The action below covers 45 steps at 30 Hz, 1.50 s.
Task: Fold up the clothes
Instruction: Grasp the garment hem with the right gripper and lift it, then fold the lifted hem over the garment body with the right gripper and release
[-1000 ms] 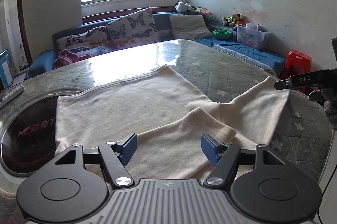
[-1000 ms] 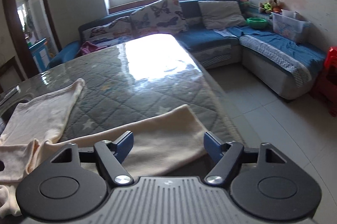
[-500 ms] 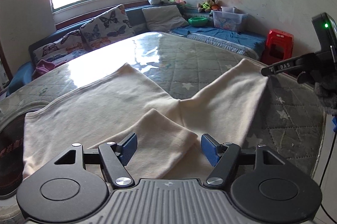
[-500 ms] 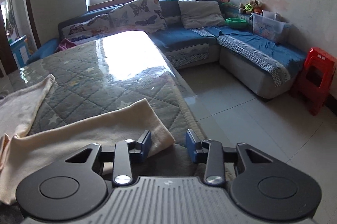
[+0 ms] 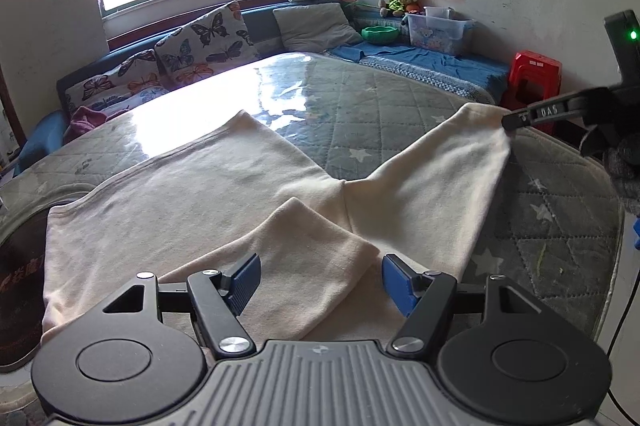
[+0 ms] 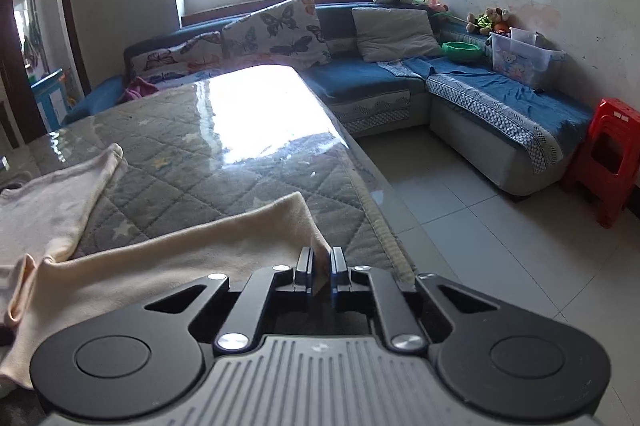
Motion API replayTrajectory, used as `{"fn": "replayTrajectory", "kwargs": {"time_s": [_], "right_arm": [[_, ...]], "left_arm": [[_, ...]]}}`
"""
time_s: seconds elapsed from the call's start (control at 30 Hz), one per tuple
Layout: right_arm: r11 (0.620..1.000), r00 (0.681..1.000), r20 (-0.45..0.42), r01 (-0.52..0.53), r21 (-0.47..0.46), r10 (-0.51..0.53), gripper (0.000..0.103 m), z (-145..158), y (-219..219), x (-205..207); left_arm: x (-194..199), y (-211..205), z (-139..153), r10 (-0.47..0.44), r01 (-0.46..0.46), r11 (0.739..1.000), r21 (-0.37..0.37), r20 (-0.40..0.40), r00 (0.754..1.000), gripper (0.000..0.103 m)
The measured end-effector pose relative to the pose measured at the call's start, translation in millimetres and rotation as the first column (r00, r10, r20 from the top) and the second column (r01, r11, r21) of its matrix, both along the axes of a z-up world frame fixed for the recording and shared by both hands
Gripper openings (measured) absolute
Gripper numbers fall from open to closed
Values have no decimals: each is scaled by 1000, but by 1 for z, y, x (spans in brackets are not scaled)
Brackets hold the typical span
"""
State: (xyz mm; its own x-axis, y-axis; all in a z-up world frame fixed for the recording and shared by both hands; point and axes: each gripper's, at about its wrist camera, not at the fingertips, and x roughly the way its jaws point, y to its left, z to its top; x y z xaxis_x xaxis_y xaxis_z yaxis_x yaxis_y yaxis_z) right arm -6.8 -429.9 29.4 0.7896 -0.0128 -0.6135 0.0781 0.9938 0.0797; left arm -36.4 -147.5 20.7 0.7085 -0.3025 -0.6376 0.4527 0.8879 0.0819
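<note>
Two grippers at work: right gripper (image 6: pixel 320 272) had just closed, pads pinching the sleeve (image 5: pixel 448 178) cuff of the cream garment (image 5: pixel 180 202) laid on the table (image 5: pixel 380 106). Left gripper (image 5: pixel 320 282) gaped wide, empty, w/ other cuff between its jaws. Advice: lift sleeve low, carry across body w/o dragging.

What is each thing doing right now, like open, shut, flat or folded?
Cream long-sleeved top: spread flat on the quilted grey table cover, one sleeve folded across.
Right sleeve cuff: pinched.
Right gripper: just closed, shut on the cuff.
Left gripper: open, above the folded sleeve.
</note>
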Motion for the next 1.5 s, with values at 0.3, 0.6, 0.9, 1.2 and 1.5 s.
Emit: {"fn": "replayTrajectory", "kwargs": {"time_s": [0.3,0.6,0.9,1.2,1.5], "right_arm": [[998,994,105,-48,36,44,6,41,11,-10],[972,958,185,-231,35,221,6,89,66,-14],[897,882,210,-439,42,422,6,120,150,-4],[791,779,177,-612,12,601,6,119,244,-7],[673,673,58,-739,22,737,6,83,308,-18]], "left_arm": [[0,2,1,-2,2,1000,-11,-5,1000,70],[-4,50,16,117,-116,992,-55,13,993,70],[-17,107,25,246,-242,967,-82,41,968,70],[-33,153,21,337,-331,937,-111,31,941,70],[-44,175,15,395,-391,912,-123,9,918,71]]}}
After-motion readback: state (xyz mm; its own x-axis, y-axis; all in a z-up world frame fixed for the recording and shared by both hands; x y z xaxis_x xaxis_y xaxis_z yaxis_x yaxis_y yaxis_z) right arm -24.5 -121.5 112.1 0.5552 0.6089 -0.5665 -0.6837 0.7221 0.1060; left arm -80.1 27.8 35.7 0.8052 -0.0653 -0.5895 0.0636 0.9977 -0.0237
